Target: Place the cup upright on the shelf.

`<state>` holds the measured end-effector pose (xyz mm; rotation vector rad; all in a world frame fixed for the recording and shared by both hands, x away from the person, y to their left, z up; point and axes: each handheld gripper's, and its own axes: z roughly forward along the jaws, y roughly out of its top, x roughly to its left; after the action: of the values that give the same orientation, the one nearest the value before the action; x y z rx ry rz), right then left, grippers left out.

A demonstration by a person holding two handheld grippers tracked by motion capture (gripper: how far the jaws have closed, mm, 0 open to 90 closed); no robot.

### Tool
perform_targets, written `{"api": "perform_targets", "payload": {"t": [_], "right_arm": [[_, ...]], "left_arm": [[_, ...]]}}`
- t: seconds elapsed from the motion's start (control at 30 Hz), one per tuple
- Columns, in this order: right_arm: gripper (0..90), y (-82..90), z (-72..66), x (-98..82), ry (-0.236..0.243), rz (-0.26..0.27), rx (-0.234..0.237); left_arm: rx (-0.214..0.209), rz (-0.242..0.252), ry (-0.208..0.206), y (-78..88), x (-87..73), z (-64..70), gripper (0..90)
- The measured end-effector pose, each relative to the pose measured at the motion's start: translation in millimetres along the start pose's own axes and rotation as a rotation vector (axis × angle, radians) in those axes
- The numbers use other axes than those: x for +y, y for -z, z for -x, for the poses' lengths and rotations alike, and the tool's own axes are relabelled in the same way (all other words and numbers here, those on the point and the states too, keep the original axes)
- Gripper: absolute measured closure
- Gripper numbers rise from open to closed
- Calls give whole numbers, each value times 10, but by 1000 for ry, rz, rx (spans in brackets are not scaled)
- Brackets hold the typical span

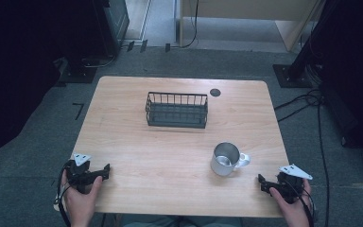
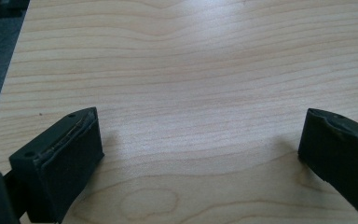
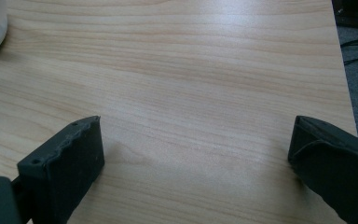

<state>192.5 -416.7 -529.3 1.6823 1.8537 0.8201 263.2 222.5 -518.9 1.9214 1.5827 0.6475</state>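
Both hands sit at the near edge of the table [image 1: 137,142], one at each corner, each wrapped around a gripper from below and behind. Left hand [image 1: 80,201] holds the left gripper [image 1: 105,171] low over the near-left corner, jaws pointing right and slightly away, toward the table's middle; grey plate on top. Left gripper view: jaws spread wide, nothing between them but bare wood, table's left edge and grey floor at the far left of that view. Right hand [image 1: 293,208] holds the right gripper [image 1: 262,181] over the near-right corner, jaws pointing left toward the mug [image 1: 226,159]; grey plate on top too. Right gripper view: jaws [image 3: 191,158] also spread wide, bare wood between them, a pale curved bit of the mug at the top-left corner, table's right edge at the right. Mug is metal, upright, open end up, on the near-right part of the table, near the right gripper but apart from it; handle sticks out to the right, toward the table's right edge. Inside looks empty, shiny wall visible. Wire basket [image 1: 177,109], black, sits at the far middle of the table, long axis left-right, well apart from the mug; empty as far as I can see. Small dark round disc [image 1: 215,92] in the tabletop just right of the basket's far corner.
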Motion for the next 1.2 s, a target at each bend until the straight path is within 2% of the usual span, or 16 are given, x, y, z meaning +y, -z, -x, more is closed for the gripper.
{"api": "perform_targets", "payload": {"t": [0.07,0.1,0.13,0.17,0.23,0.33,0.47,0.7,1.03,1.2], "right_arm": [[35,0,3,0,2,2,0],[71,4,4,-1,0,4,1],[154,18,0,-5,0,22,2],[179,30,0,-8,-5,41,3],[172,46,-1,1,-13,52,9],[211,78,-34,31,0,71,26],[242,109,-130,117,40,93,67],[257,114,-291,286,69,134,124],[305,105,-464,403,102,147,189],[369,81,-520,453,132,156,209]], "left_arm": [[0,0,0,0,0,0,0],[0,0,0,0,0,0,0],[0,0,0,0,0,1,0],[0,0,0,0,0,1,0],[0,0,0,0,0,1,0],[0,0,0,0,0,1,0],[0,0,0,0,0,1,0],[0,0,0,-1,0,1,0],[0,0,0,0,0,1,0],[0,0,0,-1,0,1,0]]}}
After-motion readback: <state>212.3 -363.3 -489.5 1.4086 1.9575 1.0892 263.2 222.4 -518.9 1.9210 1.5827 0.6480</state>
